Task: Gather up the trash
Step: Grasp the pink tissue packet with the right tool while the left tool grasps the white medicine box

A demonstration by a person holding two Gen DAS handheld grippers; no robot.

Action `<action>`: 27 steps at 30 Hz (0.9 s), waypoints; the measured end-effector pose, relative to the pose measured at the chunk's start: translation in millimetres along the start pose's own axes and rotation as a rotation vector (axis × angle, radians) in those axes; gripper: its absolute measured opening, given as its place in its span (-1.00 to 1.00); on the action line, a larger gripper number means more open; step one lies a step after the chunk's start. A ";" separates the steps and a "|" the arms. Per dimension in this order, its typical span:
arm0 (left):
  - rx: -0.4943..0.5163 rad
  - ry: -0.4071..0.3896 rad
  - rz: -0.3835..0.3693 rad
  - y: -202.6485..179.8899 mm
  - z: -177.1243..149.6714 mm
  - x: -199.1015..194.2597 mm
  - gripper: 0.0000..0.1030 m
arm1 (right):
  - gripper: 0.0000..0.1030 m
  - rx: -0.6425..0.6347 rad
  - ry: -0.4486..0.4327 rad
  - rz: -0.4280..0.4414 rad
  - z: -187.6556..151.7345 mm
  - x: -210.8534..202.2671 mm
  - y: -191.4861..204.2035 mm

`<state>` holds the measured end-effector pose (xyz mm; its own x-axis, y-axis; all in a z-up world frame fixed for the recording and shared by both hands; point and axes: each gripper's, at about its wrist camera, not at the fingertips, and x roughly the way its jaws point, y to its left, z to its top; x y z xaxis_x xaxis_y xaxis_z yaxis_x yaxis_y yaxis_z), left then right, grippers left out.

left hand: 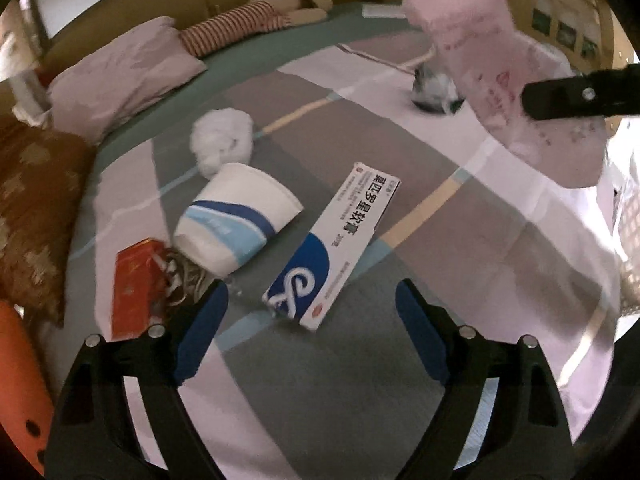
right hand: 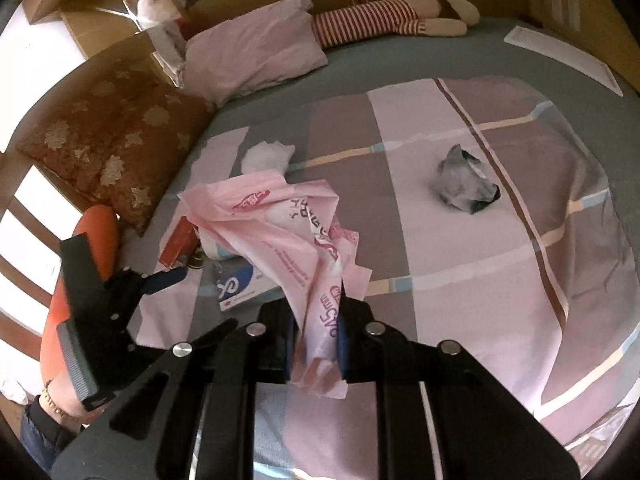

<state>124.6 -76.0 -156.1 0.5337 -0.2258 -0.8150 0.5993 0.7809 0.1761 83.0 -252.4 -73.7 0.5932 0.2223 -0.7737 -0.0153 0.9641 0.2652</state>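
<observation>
R gripper [right hand: 314,344] is clamped on a pink plastic wrapper [right hand: 296,240], which sticks up crumpled from between the blue pads; the right wrist view shows that pinch close up. In the left wrist view the same wrapper [left hand: 500,60] only appears as a blurred pink mass held above the bed, upper right, w/ one black finger across it.

L gripper [left hand: 310,304] has its fingers wide apart, nothing between them, low over the patchwork bedsheet [left hand: 400,360]. Just ahead of it lies a blue-and-white ointment box [left hand: 328,252]. Beside that to the left is a paper cup [left hand: 236,220] tipped on its side, and a red box [left hand: 134,288] touches something tangled near the cup's base; can't tell what. A white crumpled tissue [left hand: 222,144] sits just beyond the cup.

Right wrist view hides most of that cluster behind the wrapper; only a corner of the ointment box, the red box edge and the tissue top show. It gives a clearer look at the grey crumpled bag [right hand: 464,180], well apart on the sheet to the right.

Pink pillow [right hand: 252,52], brown cushion [right hand: 112,136] and a striped plush toy [right hand: 384,20] line the far side of the bed
</observation>
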 end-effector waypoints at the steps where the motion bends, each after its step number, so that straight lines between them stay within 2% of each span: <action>1: 0.007 0.008 0.000 -0.7 1.9 5.1 0.62 | -0.67 -0.001 -0.001 0.002 4.2 -0.9 3.1; 6: 0.017 0.059 -0.034 1.1 11.4 36.1 0.51 | -0.67 -0.014 -0.005 0.012 4.2 0.6 10.3; 8: 0.009 0.097 -0.050 2.9 11.6 48.6 0.17 | -0.67 -0.018 -0.003 0.012 3.0 2.9 10.4; 9: -0.005 0.117 -0.058 3.5 11.0 54.8 0.17 | -0.67 -0.020 -0.003 0.012 3.2 3.6 11.0; 12: -0.052 0.100 -0.077 6.4 11.7 54.2 0.07 | -0.67 -0.026 -0.003 0.013 2.9 3.6 11.6; 16: -0.121 0.119 -0.062 7.3 14.6 49.5 -0.16 | -0.67 -0.029 -0.014 0.000 3.0 3.0 12.8; 18: -0.147 0.115 -0.049 6.1 18.5 38.2 -0.26 | -0.67 -0.050 -0.031 -0.028 2.5 0.5 15.7; 21: -0.198 0.068 -0.037 7.2 27.3 3.3 -0.52 | -0.67 -0.074 -0.066 -0.023 2.1 -7.3 19.4; 27: -0.265 -0.095 0.000 2.4 26.4 -90.3 -0.55 | -0.67 -0.116 -0.119 -0.015 -1.3 -24.7 27.4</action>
<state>93.6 -69.1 -67.5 0.5946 -0.2698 -0.7574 0.4288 0.9033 0.0149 66.9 -231.3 -48.1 0.6853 0.1958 -0.7015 -0.0948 0.9790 0.1807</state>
